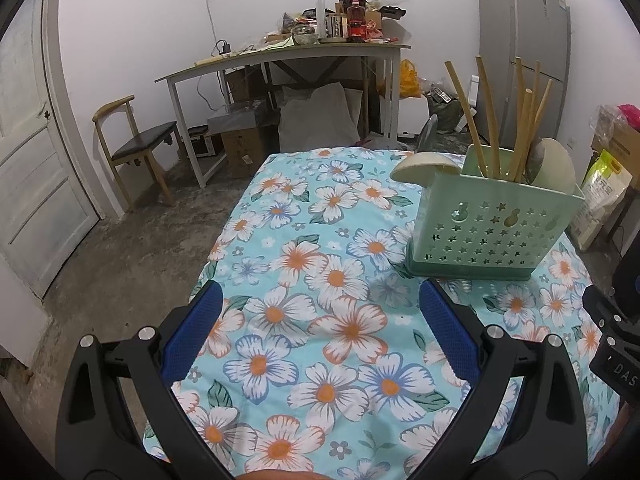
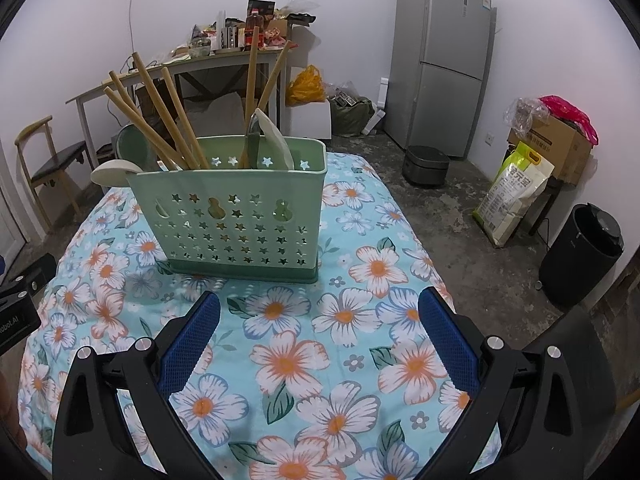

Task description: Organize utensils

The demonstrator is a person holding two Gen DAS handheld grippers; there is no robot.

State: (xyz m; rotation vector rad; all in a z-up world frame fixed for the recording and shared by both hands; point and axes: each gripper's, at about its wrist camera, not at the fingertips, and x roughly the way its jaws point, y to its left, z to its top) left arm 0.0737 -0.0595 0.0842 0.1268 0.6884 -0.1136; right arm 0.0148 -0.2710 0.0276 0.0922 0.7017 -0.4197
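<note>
The blue-padded fingers (image 1: 192,332) of the left gripper (image 1: 320,312) are spread wide with nothing between them, hovering over the flowered tablecloth (image 1: 320,280); the fingers (image 2: 448,340) of the right gripper (image 2: 320,312) are parted just as widely and also hold nothing. The green utensil holder (image 2: 240,220), pierced with star-shaped and gourd-shaped holes, stands upright on the cloth. In the left wrist view it sits far and to the right of the open fingers, and in the right wrist view it is just beyond them, slightly left of centre, well apart from both pads. Several wooden chopsticks (image 2: 160,112) stand tilted inside it, one bunch leaning left and a pair (image 2: 256,76) leaning near the middle. A cream spoon (image 2: 110,172) hangs over the holder's left rim with its bowl outside, another pale spoon (image 2: 274,136) stands inside on the right part, and a green spoon (image 2: 134,144) shows behind the far left corner. Beyond the table, a cluttered white desk (image 1: 280,56) stands at the far wall, a wooden chair (image 1: 140,144) on the left, a grey fridge (image 2: 444,60) on the right, and a black bin (image 2: 580,260) on the floor at the near right.
</note>
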